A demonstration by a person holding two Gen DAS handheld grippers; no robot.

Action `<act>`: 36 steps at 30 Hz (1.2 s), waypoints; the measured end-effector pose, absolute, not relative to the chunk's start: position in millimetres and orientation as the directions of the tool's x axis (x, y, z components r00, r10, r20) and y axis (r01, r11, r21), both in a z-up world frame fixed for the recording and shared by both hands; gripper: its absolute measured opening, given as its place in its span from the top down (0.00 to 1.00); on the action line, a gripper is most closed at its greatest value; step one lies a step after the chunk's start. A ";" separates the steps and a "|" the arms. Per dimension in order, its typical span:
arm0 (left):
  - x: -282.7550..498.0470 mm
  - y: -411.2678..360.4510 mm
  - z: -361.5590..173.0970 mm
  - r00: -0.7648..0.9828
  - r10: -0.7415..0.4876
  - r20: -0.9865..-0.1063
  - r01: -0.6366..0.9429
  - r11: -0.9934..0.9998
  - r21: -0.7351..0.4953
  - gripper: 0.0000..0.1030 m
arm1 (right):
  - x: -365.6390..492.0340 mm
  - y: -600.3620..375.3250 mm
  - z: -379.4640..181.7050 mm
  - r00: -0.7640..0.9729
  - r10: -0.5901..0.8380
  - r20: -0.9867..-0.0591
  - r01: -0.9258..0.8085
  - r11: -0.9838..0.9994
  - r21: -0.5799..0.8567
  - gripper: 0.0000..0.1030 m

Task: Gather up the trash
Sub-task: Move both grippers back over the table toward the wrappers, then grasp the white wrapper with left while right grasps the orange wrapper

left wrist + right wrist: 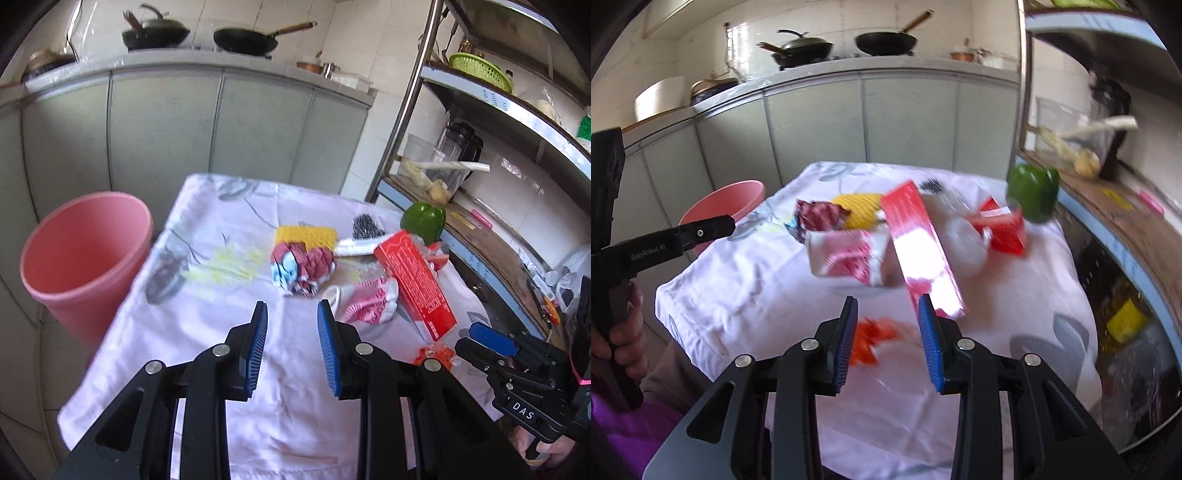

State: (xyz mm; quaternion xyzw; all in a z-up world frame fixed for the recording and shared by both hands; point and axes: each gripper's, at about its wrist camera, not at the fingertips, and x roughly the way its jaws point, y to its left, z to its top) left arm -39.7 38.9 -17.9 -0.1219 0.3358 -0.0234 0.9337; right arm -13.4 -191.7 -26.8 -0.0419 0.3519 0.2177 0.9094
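Trash lies on a table under a white cloth (207, 332). It includes a crumpled maroon and blue wrapper (303, 269), a pink and white packet (369, 302), a long red box (413, 284) and a small orange wrapper (434, 354). My left gripper (292, 310) is open and empty, short of the crumpled wrapper. A pink bin (85, 254) stands off the table's left side. In the right wrist view my right gripper (888, 306) is open above the orange wrapper (871, 339), which shows blurred between its fingers on the cloth. The red box (923, 251) is just beyond the right finger.
A yellow sponge (306, 236), a brush (364, 230) and a green pepper (423, 221) sit at the table's far side, with a small red carton (1001, 229) nearby. A metal shelf rack (480, 206) borders the right. Grey cabinets (221, 125) stand behind.
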 end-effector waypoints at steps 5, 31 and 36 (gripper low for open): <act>-31.3 35.3 -28.5 0.735 -0.204 -0.646 0.007 0.956 -0.294 0.67 | -15.6 -201.1 -32.4 0.643 0.379 -0.666 -0.420 0.901 0.107 0.46; 46.4 -12.5 -46.3 0.682 -0.194 -0.705 0.141 0.981 -0.133 0.59 | -7.6 -190.4 -60.7 0.511 0.428 -0.745 -0.477 0.863 0.168 0.46; 49.0 -14.0 -57.8 0.656 -0.201 -0.727 0.141 0.980 -0.143 0.83 | -6.7 -192.7 -61.5 0.504 0.440 -0.743 -0.472 0.861 0.190 0.46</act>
